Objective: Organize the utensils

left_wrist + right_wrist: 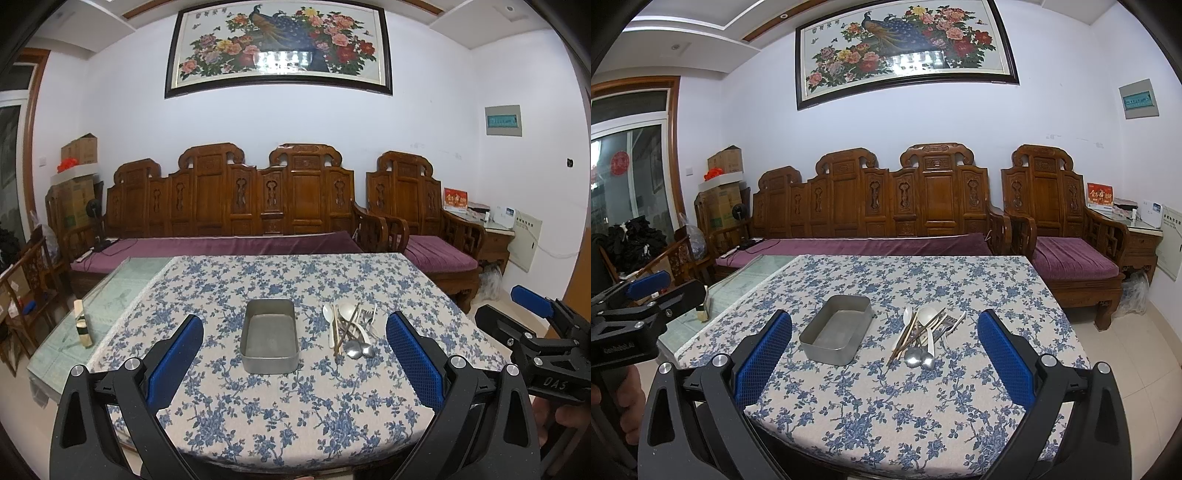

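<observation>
a table covered in a blue floral cloth (280, 406) fills the near part of both views. on it stands a shallow grey metal tray (269, 338), with nothing in it, and just to its right lies a loose heap of utensils (351, 330): white spoons, metal spoons with bowls toward the camera, chopsticks and forks, crossing one another. the heap lies beside the tray but apart from it, which suggests the tray is meant as the container and the sorting has not begun.

the left gripper (295, 354) hangs above the near edge of the table, jaws spread wide and holding nothing, aimed roughly at the tray. the right gripper (884, 350) hangs likewise, jaws spread wide and holding nothing, its gap framing the tray and the heap, so it appears better placed to reach the utensils first. both are well apart from the objects, as though poised to start.

a carved wooden bench (229, 199) with purple cushions stands behind the table, beneath a framed peacock painting (279, 46).
</observation>
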A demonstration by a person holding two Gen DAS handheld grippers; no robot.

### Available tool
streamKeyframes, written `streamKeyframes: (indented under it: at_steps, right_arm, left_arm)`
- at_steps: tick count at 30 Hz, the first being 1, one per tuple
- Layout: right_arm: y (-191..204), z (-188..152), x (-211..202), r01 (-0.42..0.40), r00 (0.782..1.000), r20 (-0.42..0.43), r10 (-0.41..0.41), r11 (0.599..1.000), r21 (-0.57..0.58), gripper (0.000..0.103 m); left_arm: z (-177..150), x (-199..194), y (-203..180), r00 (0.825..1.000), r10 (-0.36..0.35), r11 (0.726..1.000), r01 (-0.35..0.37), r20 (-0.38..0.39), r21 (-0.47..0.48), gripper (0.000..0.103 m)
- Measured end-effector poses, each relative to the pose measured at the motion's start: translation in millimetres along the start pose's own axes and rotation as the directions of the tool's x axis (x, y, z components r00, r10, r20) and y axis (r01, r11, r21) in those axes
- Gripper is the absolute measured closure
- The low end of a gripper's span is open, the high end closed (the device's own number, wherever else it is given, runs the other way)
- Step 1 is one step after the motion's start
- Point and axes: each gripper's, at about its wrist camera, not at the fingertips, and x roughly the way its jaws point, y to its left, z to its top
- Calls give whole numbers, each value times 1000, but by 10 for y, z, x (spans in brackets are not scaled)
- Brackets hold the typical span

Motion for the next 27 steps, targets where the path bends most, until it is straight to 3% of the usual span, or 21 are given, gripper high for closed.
streamKeyframes:
  at_steps: [12, 27]
  right_arm:
    - [-25, -83, 109, -1, 1000, -29, 2, 1000, 9, 2]
    - [-273, -320, 647, 12, 993, -114, -12, 1000, -1, 3]
  left_arm:
    - [-97, 160, 19, 999, -5, 1000, 6, -41, 9, 7]
    - [-371, 885, 2, 975, -76, 996, 83, -210, 27, 7]
